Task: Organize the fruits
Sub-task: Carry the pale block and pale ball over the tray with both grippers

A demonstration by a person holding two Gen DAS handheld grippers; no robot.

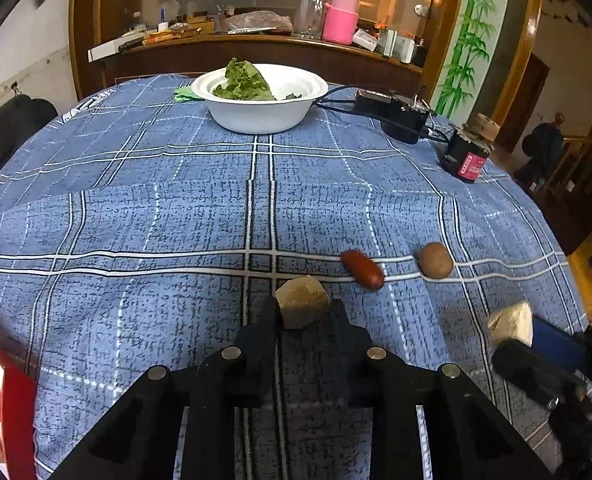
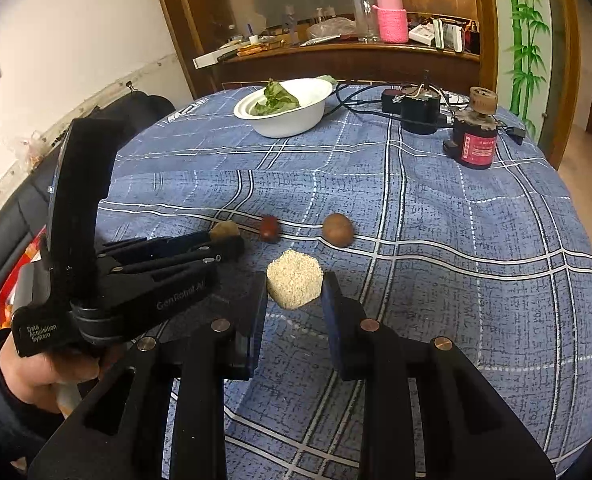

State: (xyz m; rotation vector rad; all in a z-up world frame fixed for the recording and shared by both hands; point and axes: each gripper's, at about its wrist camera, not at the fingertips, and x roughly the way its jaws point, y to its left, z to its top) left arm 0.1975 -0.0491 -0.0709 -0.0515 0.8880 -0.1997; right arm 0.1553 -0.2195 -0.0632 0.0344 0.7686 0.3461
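My left gripper (image 1: 303, 308) is shut on a tan cube-shaped block (image 1: 302, 306) just above the cloth; it also shows in the right wrist view (image 2: 226, 236). My right gripper (image 2: 295, 286) is shut on a pale grainy block (image 2: 295, 285), which shows at the right edge of the left wrist view (image 1: 510, 322). A red date (image 1: 362, 269) (image 2: 269, 228) and a round brown fruit (image 1: 435, 260) (image 2: 337, 229) lie on the blue plaid tablecloth (image 1: 136, 220) just beyond both grippers. A white bowl (image 1: 260, 114) (image 2: 292, 118) holding green lettuce leaves (image 1: 244, 82) stands at the far side.
A black power adapter with cables (image 1: 392, 114) (image 2: 416, 110) and a dark jar with a red label (image 1: 470, 154) (image 2: 476, 140) stand at the far right. A cluttered wooden shelf with a pink bottle (image 1: 342, 16) lies behind the table. A red item (image 1: 16, 420) is at the left edge.
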